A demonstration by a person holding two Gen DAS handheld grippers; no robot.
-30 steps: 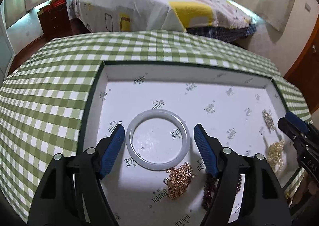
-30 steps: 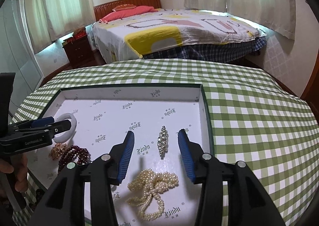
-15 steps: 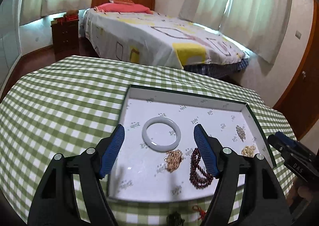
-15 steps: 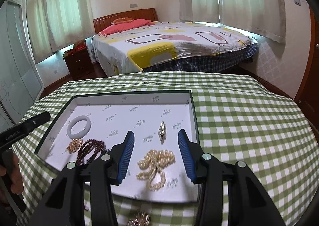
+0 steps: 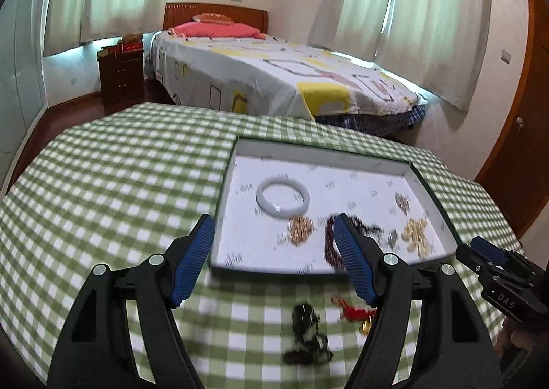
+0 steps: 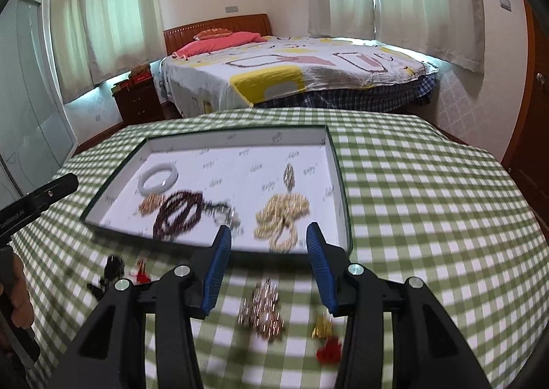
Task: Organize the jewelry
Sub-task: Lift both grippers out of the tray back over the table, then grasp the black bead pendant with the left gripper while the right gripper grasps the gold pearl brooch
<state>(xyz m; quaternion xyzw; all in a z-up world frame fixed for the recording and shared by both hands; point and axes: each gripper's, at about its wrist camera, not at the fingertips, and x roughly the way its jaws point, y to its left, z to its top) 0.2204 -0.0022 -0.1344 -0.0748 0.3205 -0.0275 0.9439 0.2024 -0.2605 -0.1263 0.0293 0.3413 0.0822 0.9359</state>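
A white-lined tray (image 5: pixel 240 148) (image 6: pixel 338 183) sits on the green checked table. In it lie a white bangle (image 5: pixel 282 197) (image 6: pixel 158 179), a gold chain (image 5: pixel 301 226), dark red beads (image 6: pixel 178 214), a pearl strand (image 6: pixel 283 214) and a crystal brooch (image 6: pixel 289 176). On the cloth in front of the tray lie a dark piece (image 5: pixel 307 330), a red and gold charm (image 5: pixel 355 313) (image 6: pixel 327 337) and a sparkly silver piece (image 6: pixel 262 308). My left gripper (image 5: pixel 274 258) is open and empty above the tray's near edge. My right gripper (image 6: pixel 269 265) is open and empty above the silver piece.
A bed (image 6: pixel 291 76) stands behind the table, with a wooden nightstand (image 5: pixel 121 76) to its left. A brown door (image 5: pixel 525 135) is at the right. Curtained windows line the back walls.
Both grippers have pulled back and up from the tray, so the whole tray and the loose pieces in front of it now show. Both stay open and empty.
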